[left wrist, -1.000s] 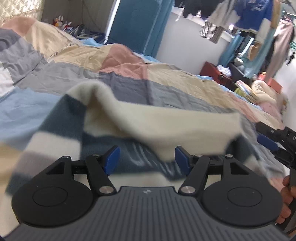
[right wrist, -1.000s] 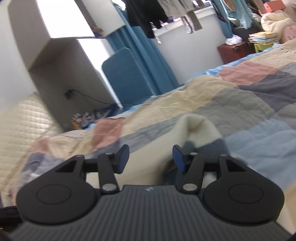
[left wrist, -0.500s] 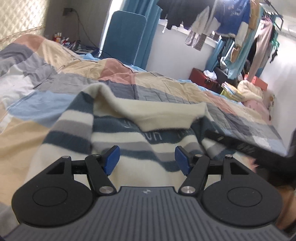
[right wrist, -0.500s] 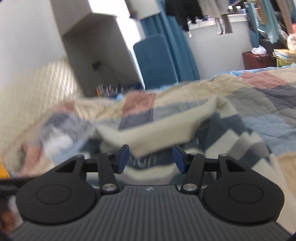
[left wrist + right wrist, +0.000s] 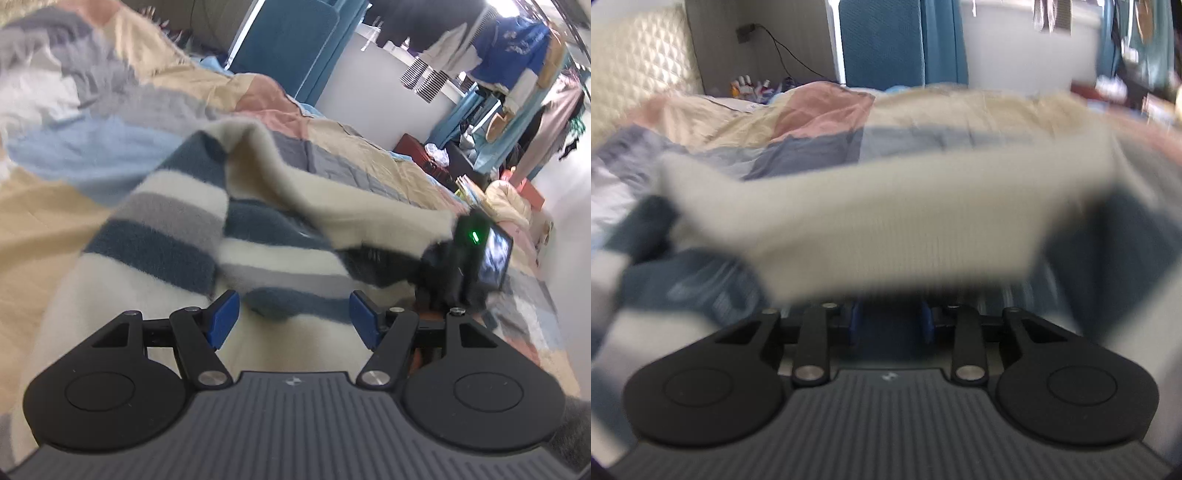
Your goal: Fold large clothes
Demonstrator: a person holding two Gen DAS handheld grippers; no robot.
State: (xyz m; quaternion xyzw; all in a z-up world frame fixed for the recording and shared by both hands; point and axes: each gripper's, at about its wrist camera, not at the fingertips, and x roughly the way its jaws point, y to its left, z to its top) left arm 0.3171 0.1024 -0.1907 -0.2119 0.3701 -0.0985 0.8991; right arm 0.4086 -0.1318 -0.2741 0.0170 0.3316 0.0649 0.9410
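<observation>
The striped sweater [image 5: 192,236] lies on the patchwork quilt [image 5: 55,206]. Left gripper [image 5: 293,319] is spread and empty. Right gripper [image 5: 890,323] has just been closing around the cream hem [image 5: 886,229] at twelve o'clock; contact cannot be confirmed. Recommendation: secure both layers, then carry the fold level.

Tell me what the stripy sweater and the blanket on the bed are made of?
The striped sweater looks like thick, fuzzy knit, maybe wool or fleece: its cream, grey and blue bands have soft, hairy edges. Its cream hem band shows fine ribbing. The patchwork quilt looks like thin, matte cotton with stitched lines and small crinkles. The frames are blurred, so these are guesses.
</observation>
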